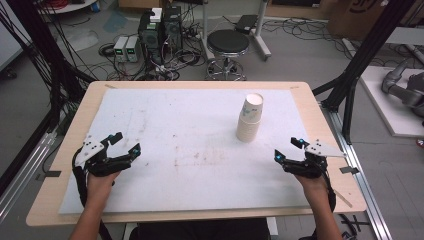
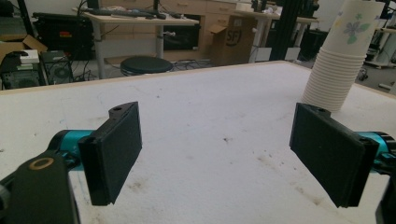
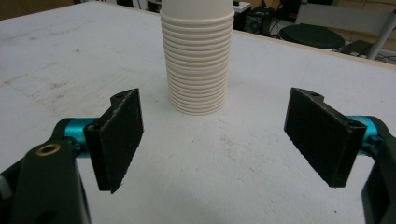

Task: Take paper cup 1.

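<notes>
Resting low over the white foam mat [image 1: 165, 125], both hand-held tongs are waiting with nothing between their jaws. The left gripper [image 1: 121, 146] is sitting near the left edge of the mat, its black pads [image 2: 114, 149] spread wide apart, as the left gripper view is showing. The right gripper [image 1: 290, 149] is sitting toward the right edge, likewise gaping wide and holding nothing, and it is pointing straight at the stack of paper cups [image 1: 250, 119], which is appearing centred between its pads [image 3: 119, 137] in the right gripper view [image 3: 198, 60]. The stack is standing upright on the mat, right of centre, near the right gripper but apart from it and well apart from the left one; the topmost cup is showing a small floral print [image 2: 351, 28] in the left gripper view. Judging from this layout, the work is standing at its very start: no cup is separated from the stack, no grasp is made, and approach, gripping and lifting are all remaining to be done.
</notes>
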Demonstrator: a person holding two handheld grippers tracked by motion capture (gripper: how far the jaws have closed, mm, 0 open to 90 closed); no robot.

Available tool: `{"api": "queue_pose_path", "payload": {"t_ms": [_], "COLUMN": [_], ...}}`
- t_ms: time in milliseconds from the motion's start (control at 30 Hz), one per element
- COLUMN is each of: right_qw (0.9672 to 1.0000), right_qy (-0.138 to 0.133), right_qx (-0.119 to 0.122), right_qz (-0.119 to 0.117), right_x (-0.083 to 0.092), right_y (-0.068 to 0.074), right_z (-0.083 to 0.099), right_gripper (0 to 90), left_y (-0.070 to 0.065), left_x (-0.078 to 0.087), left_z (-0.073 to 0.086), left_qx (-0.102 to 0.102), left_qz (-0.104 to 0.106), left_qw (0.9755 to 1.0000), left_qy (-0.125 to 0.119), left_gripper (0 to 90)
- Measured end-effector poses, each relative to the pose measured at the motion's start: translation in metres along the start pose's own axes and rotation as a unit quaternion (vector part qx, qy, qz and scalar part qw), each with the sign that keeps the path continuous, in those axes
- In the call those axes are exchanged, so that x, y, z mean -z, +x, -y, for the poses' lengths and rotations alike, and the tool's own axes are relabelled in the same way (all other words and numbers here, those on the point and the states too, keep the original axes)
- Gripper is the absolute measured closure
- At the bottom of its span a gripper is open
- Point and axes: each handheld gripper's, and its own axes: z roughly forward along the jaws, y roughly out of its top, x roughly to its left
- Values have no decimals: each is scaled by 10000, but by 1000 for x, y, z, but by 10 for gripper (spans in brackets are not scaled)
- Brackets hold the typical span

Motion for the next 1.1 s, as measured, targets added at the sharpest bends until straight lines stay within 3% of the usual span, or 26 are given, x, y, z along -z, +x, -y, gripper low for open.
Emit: {"api": "queue_pose_path", "payload": {"t_ms": [300,467,600,633,833,1100], "right_qw": [10000,10000,10000,9999,9999,9999], "right_qy": [-52,-42,-34,-29,34,58], "right_qx": [-56,-57,-67,-79,-86,-63], "right_qz": [-3,-20,-58,-63,-50,-103], "right_x": [0,0,0,0,2,-1], "right_y": [-2,-3,-1,0,3,4], "right_z": [0,1,-1,-1,0,-4], "right_gripper": [203,203,203,203,203,202], "left_y": [2,1,1,0,-4,-3], "left_x": [-3,-3,-4,-5,-3,-3], "left_z": [1,1,4,5,1,1], "left_qx": [-28,-209,-7,209,58,46], "left_qz": [-96,52,182,231,118,123], "left_qw": [9999,9998,9998,9995,9999,9999], "left_qy": [21,25,-1,78,72,9], "left_gripper": [173,206,169,162,137,140]}}
